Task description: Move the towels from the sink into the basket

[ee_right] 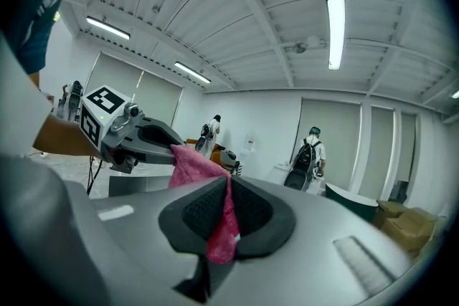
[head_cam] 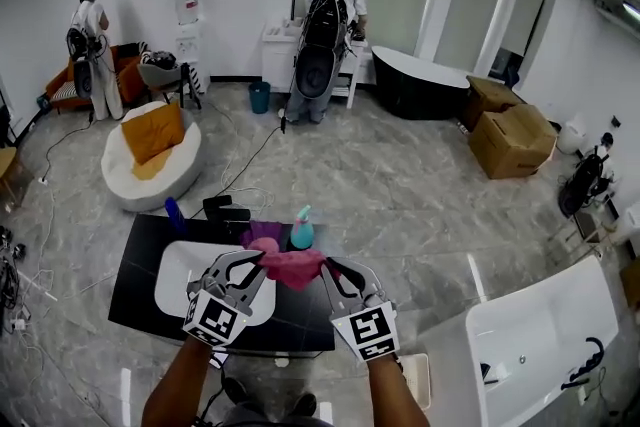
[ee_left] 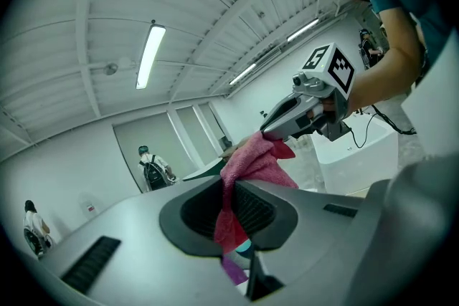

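pink towel: the pink towel [head_cam: 292, 267] is out of the sink, held in the air and stretched between both grippers, over the front-right part of the counter just right of the basin.
left gripper: the left gripper [head_cam: 255, 257] is clenched on the towel's left end. In its own view the cloth passes between the pads and hangs out below.
right gripper: the right gripper [head_cam: 328, 266] is clenched on the towel's right end, with a cloth tail hanging under the jaws.
sink: the white sink [head_cam: 178, 267] is set into the black counter [head_cam: 138, 260].
purple towel: the purple towel [head_cam: 263, 234] lies bunched on the counter behind the pink one.
bottles: the teal spray bottle [head_cam: 302, 229] stands upright just right of the purple towel. The blue bottle [head_cam: 174, 212] is at the counter's back left.
room: two people stand at the far wall. The cardboard boxes [head_cam: 512, 137] and the white bathtub [head_cam: 540, 335] are to the right.
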Available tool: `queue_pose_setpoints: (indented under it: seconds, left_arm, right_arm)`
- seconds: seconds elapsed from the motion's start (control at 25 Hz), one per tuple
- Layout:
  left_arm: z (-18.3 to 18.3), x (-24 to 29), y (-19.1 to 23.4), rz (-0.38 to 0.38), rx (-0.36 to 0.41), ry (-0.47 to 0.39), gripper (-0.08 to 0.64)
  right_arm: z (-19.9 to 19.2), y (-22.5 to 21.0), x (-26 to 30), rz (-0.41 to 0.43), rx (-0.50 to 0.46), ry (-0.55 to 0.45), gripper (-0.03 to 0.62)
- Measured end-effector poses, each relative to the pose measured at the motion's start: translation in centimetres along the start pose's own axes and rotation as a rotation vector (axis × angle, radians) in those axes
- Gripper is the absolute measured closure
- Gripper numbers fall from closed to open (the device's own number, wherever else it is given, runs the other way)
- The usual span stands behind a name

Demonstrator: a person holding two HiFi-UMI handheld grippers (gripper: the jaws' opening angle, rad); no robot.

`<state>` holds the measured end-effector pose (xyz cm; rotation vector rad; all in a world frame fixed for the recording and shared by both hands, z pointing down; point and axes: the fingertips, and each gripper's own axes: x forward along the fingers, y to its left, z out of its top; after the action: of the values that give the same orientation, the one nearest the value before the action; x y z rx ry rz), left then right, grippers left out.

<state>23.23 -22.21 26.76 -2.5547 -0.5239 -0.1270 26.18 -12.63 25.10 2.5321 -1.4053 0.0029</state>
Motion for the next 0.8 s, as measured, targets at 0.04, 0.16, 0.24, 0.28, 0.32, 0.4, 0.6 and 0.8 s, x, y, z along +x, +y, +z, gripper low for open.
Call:
queue_pose_setpoints:
  seconds: [0.04,0.16,0.24,0.28,0.32,0.4,0.6,0.8]
  left_arm:
    - [0.6,0.6,-0.6,-0.011,0.005,-0.007,0.523]
    - [2.5,2.2,-2.5,-0.042,0.021,-0.025,0.523]
    - [3.7,3.4,-3.8,-0.060,0.030,-0.035,0.523]
    - [4.3,4.0,-4.4,-0.069,0.034,-0.040,0.523]
    - [4.9,4.5,-4.9,-0.079,0.040,-0.044,0.523]
    - [5.9,5.5,-6.0,-0.106,0.052,-0.053,0.523]
    - [7.5,8.0,-8.7,-0.189,0.066,-0.082,0.523]
    - [8.8,11.0,-11.3,-0.277,0.081,-0.117,0.523]
  right_arm:
    - [-0.1,-0.6,-0.7,-0.013,0.003,0.001,0.566]
    - [-0.8,-2.5,-3.2,-0.048,0.012,0.002,0.566]
    - [-1.2,-3.7,-4.9,-0.068,0.017,0.002,0.566]
    - [-1.3,-4.4,-5.6,-0.078,0.019,0.002,0.566]
    - [-1.5,-5.0,-6.3,-0.089,0.023,0.001,0.566]
    - [-1.8,-6.2,-7.6,-0.114,0.031,0.001,0.566]
    - [-3.1,-8.6,-10.3,-0.180,0.057,0.014,0.566]
    - [-5.0,-11.1,-12.7,-0.261,0.083,0.045,0.566]
